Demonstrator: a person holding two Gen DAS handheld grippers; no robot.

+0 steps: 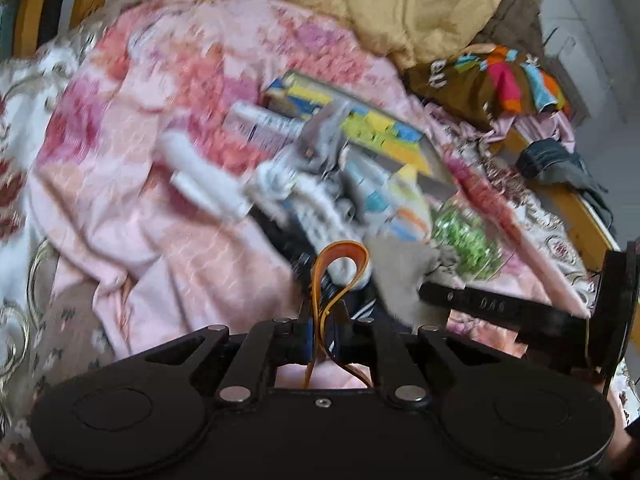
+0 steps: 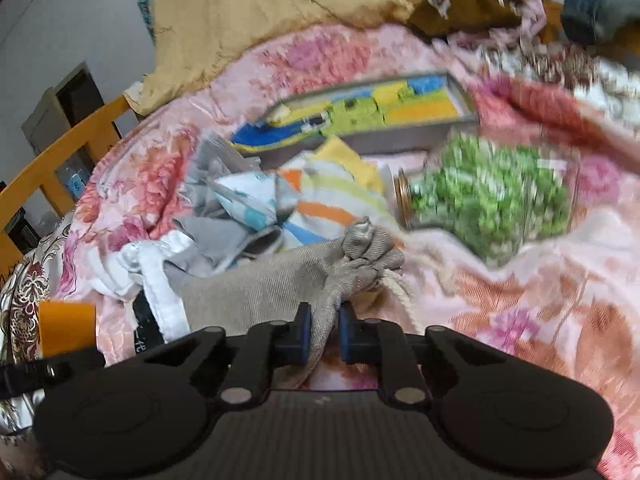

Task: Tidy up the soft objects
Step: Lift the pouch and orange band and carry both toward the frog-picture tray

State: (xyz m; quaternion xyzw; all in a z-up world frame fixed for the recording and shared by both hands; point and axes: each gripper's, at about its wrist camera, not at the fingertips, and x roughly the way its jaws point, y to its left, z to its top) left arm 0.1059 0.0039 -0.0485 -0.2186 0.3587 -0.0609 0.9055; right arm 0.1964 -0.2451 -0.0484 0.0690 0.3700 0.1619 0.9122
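Right wrist view shows our right gripper (image 2: 324,336) with its blue pads (image 2: 304,334) drawn in narrow and pinching a fold of the grey cloth bag (image 2: 256,284); the cloth runs up between the two pads. Just ahead of the fingers the bag bunches into a knot with a pale cord (image 2: 404,292) hanging off its right side. Beyond the knot lies a striped cloth (image 2: 320,200), and to the right of it a jar of green bits (image 2: 492,200) lies on its side. Farther out sits a shallow box (image 2: 420,136) of yellow, green and blue pieces. All of this rests on a pink flowered blanket (image 2: 520,300).

Left wrist view shows our left gripper (image 1: 328,316) with the fingers drawn fully together. An orange band (image 1: 340,256) loops up right at the fingertips; blur keeps us from telling whether it is pinched. The grey bag (image 1: 400,272) lies just right of the fingers, and the right gripper's black frame (image 1: 500,308) reaches in beyond it.
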